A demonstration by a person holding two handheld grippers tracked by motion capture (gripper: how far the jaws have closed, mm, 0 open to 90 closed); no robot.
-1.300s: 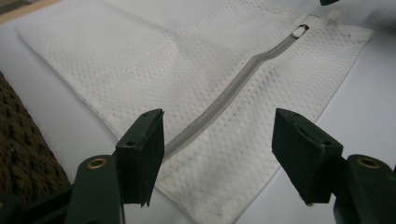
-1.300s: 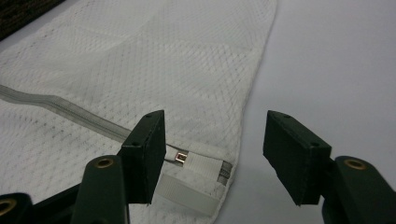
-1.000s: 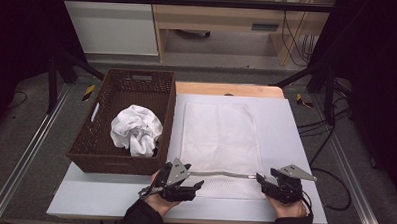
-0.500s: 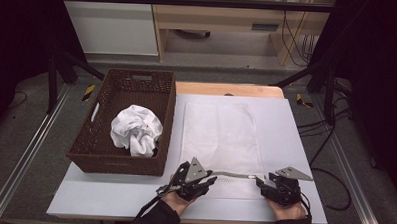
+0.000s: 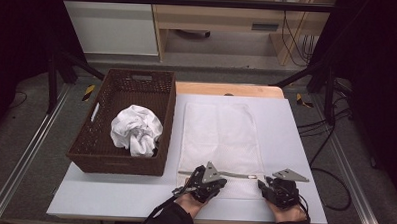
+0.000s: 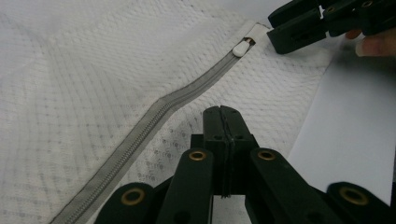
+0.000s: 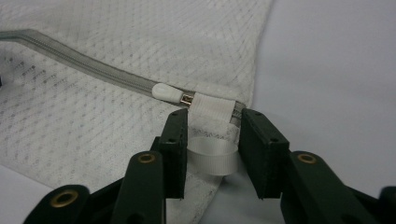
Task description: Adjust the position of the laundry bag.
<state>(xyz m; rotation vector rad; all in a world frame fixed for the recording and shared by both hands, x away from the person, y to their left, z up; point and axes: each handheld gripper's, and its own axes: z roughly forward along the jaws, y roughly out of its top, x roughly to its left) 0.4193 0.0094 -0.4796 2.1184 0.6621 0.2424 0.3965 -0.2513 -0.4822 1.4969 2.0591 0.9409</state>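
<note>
No brand, label or readable writing on the mesh bag (image 5: 220, 138); faint grey print shows through the mesh near the zipper (image 6: 154, 116) in the left gripper view, too blurred to read. The bag lies flat on the white desk (image 5: 295, 145), right of the wicker basket (image 5: 119, 164) holding a crumpled white cloth (image 5: 136, 130).

My left gripper (image 5: 207, 178) sits at the bag's 6 o'clock edge, forearm coming in from the bottom, wrist low. Its fingers (image 6: 212, 126) have just closed flat together on the mesh just below the zipper; I can't tell whether fabric is pinched.

My right gripper (image 5: 269, 183) is at the bag's 5 o'clock corner, hand level on the desk. Its fingers (image 7: 175, 135) have just been closing and stand part open, either side of the white ribbon loop (image 7: 212, 156) at the zipper end. The white zipper pull (image 7: 164, 90) sits at 12 o'clock, just beyond the fingertips, pads not pressing anything.
</note>
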